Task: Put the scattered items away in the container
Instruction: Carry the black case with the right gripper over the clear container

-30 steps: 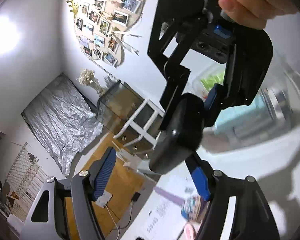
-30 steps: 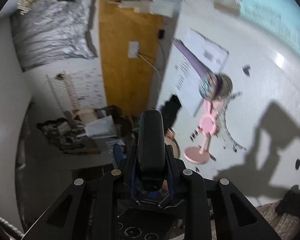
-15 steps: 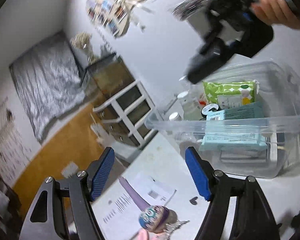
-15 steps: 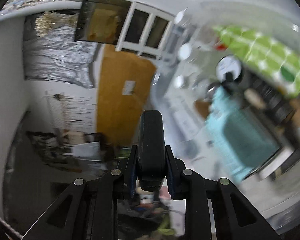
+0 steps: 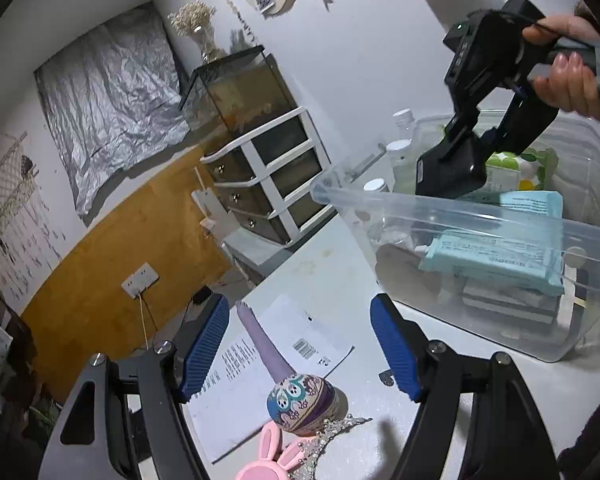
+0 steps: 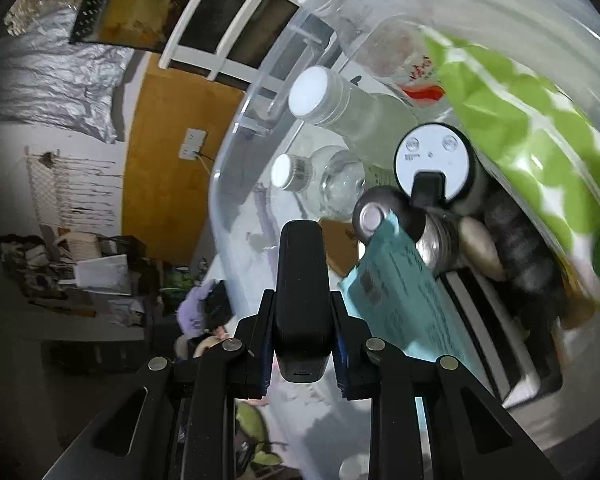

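My right gripper [image 6: 300, 344] is shut on a flat black device [image 6: 301, 300] and holds it over the clear plastic container [image 5: 440, 208]; in the left wrist view the device [image 5: 450, 168] hangs just above the container's rim. Inside the container lie clear bottles [image 6: 340, 104], a light-blue pack [image 6: 404, 300], a green-and-white pack [image 6: 532, 152] and a round white-topped item [image 6: 434, 160]. My left gripper [image 5: 300, 352] is open and empty above the white table, over a painted maraca with a purple handle [image 5: 300, 400], a pink bunny-eared item [image 5: 266, 462] and a silver tiara [image 5: 332, 436].
A printed white sheet [image 5: 260, 364] lies under the maraca. A white drawer unit [image 5: 268, 176] with a glass tank [image 5: 236, 92] on top stands beyond the table's far edge. A small dark heart piece [image 5: 386, 377] lies on the table.
My right gripper carried the black device from close in front of the left camera to over the container. My left gripper tilted down toward the maraca and table.
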